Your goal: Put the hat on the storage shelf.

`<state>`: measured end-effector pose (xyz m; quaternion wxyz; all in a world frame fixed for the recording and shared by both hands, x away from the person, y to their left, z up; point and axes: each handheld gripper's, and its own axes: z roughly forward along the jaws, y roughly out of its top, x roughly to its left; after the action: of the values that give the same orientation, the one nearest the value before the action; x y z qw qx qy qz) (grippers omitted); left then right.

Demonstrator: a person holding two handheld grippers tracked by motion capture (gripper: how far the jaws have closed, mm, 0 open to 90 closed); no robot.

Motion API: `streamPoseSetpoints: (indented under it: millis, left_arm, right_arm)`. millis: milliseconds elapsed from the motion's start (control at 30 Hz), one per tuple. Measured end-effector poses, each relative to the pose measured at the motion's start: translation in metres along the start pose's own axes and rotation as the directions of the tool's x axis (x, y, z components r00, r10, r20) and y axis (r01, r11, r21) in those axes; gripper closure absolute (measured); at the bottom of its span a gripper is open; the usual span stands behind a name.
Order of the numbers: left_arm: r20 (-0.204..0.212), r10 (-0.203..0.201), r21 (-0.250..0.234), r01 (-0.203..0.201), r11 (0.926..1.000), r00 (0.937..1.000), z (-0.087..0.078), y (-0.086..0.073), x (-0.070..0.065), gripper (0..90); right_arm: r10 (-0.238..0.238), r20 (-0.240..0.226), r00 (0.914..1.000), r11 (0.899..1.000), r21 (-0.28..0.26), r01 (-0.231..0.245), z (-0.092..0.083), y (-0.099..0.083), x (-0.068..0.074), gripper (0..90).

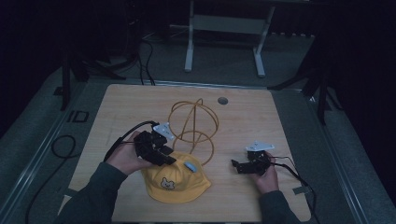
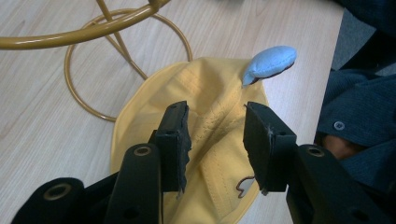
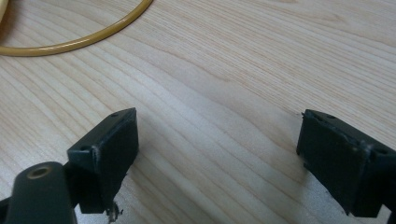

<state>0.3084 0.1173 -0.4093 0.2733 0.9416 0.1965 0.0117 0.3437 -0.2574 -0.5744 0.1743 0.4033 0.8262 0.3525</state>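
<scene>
Plainly a soft yellow hat [image 1: 175, 179] with pale-blue ear [image 2: 270, 62] and bear face; left gripper [image 2: 215, 135] and right gripper [image 3: 217, 158] both agape, empty.

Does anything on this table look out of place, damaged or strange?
Nothing looks damaged or spilled. The yellow hat lies flat on the table beside the wire stand, not on it. The left gripper is open just above the hat; the right gripper is open over bare wood.

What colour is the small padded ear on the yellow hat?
Light blue. The ear on the yellow hat shows best in the left gripper view.
</scene>
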Motion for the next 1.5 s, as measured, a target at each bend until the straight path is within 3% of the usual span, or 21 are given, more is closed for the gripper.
streamPoseSetpoints:
  millis: [300, 467, 633, 833, 1033, 1233, 1400, 1500]
  left_arm:
    - [-0.007, 0.017, 0.04, -0.017, 0.999, 0.9998, 0.008, 0.002, 0.0, 57.0]
    - [-0.024, 0.057, 0.083, -0.055, 0.9951, 0.9981, 0.018, 0.003, -0.002, 50.9]
    - [-0.008, 0.069, 0.098, -0.068, 0.9928, 0.9976, 0.023, 0.004, -0.001, 49.4]
    - [-0.001, 0.098, 0.161, -0.097, 0.9822, 0.9952, 0.033, 0.004, -0.001, 50.7]
    - [0.015, 0.105, 0.179, -0.106, 0.9782, 0.9944, 0.039, 0.006, 0.0, 53.8]
    - [0.028, 0.115, 0.196, -0.118, 0.9734, 0.9929, 0.04, 0.006, 0.001, 62.6]
    - [0.024, 0.139, 0.224, -0.141, 0.9644, 0.99, 0.038, 0.005, -0.001, 71.8]
    - [0.019, 0.166, 0.252, -0.165, 0.9535, 0.986, 0.036, 0.005, -0.004, 76.1]
  right_arm:
    - [0.0, 0.0, 1.0, 1.0, 0.0, 0.0, 0.0, 0.0, 0.0, 12.6]
    - [0.0, 0.0, 1.0, 1.0, 0.0, 0.0, 0.0, 0.0, 0.0, 12.6]
    - [0.002, 0.0, 1.0, 1.0, 0.001, -0.002, 0.0, 0.0, 0.0, 12.7]
    - [0.001, 0.0, 1.0, 1.0, 0.001, -0.001, 0.0, 0.0, 0.0, 12.6]
    - [0.0, 0.0, 1.0, 1.0, 0.0, 0.0, 0.0, 0.0, 0.0, 12.6]
    - [0.0, 0.0, 1.0, 1.0, 0.0, 0.0, 0.0, 0.0, 0.0, 12.6]
    - [0.0, 0.0, 1.0, 1.0, 0.0, 0.0, 0.0, 0.0, 0.0, 12.6]
    - [0.0, 0.0, 1.0, 1.0, 0.0, 0.0, 0.0, 0.0, 0.0, 12.6]
